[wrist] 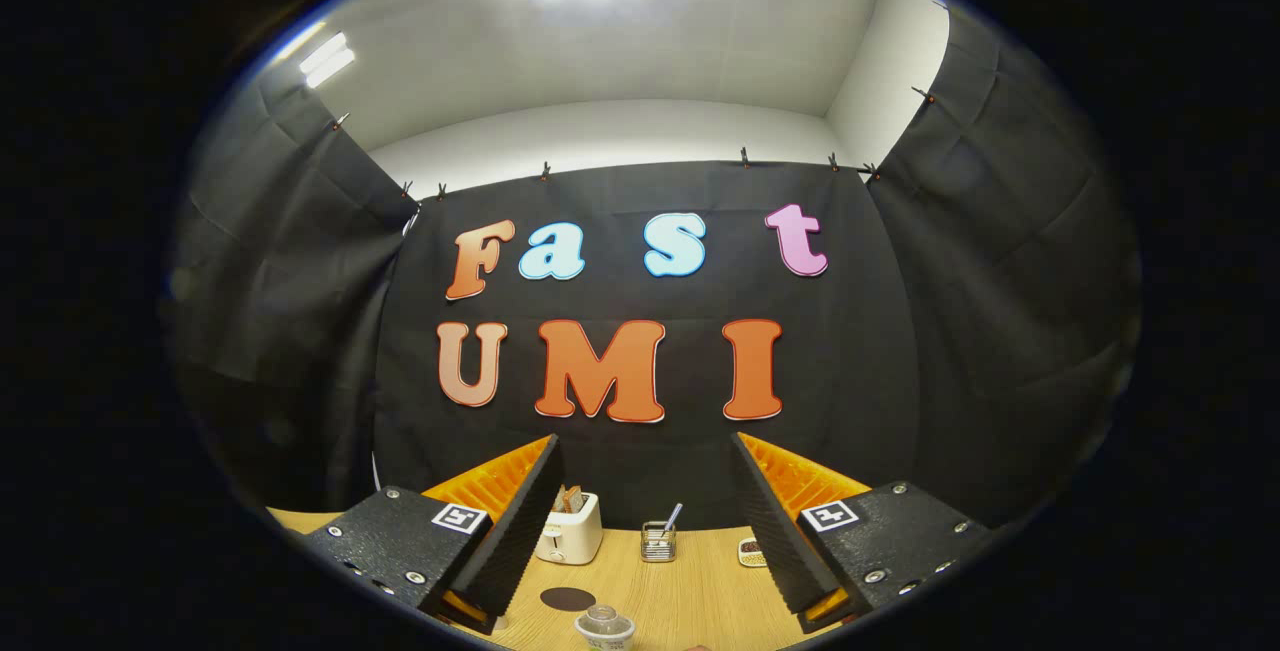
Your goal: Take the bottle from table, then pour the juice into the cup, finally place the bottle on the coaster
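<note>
My gripper (646, 446) is open, with a wide gap between its two fingers and nothing held. It is raised above the wooden table (700, 601) and looks mostly at the booth wall. A dark round coaster (567, 598) lies flat on the table, low between the fingers and nearer the left one. Just in front of the coaster stands a small clear-topped container with a pale body (604, 626). I cannot tell whether it is the bottle or the cup.
At the back of the table, against the wall, a white toaster (570, 531) stands by the left finger. A small wire holder with a spoon (658, 541) is in the middle, and a small flat object (751, 551) sits by the right finger.
</note>
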`<state>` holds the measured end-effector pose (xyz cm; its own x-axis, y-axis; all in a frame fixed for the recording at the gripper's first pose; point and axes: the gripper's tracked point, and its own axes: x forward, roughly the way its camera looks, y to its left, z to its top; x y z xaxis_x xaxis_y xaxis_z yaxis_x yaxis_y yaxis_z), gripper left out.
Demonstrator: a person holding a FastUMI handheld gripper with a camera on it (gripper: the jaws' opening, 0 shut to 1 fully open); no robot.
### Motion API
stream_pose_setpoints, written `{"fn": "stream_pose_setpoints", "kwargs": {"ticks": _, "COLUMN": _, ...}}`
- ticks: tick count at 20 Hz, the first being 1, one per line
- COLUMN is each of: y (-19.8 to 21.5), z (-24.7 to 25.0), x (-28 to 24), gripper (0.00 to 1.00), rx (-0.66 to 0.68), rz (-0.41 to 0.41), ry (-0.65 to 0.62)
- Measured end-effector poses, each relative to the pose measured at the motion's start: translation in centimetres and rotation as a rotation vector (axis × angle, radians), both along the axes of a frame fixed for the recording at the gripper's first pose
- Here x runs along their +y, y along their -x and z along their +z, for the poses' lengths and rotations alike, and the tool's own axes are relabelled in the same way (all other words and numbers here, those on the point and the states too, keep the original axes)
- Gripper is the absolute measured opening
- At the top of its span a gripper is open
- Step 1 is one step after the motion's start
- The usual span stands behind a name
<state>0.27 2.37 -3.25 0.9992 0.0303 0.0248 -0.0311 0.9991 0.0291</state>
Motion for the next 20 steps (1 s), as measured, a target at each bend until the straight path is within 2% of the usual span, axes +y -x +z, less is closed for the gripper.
{"fn": "stream_pose_setpoints", "kwargs": {"ticks": 9, "y": -0.3, "z": -9.9, "x": 2.6, "gripper": 0.99, "rx": 0.146, "rz": 0.056, "ry": -0.04}}
{"fn": "stream_pose_setpoints", "kwargs": {"ticks": 15, "y": 0.0, "z": -18.0, "x": 3.1, "gripper": 0.98, "rx": 0.271, "rz": 0.058, "ry": -0.067}}
{"fn": "stream_pose_setpoints", "kwargs": {"ticks": 18, "y": 0.3, "z": -20.7, "x": 3.4, "gripper": 0.98, "rx": 0.318, "rz": 0.078, "ry": -0.109}}
{"fn": "stream_pose_setpoints", "kwargs": {"ticks": 20, "y": 0.2, "z": -22.1, "x": 2.8, "gripper": 0.98, "rx": 0.331, "rz": 0.061, "ry": -0.104}}
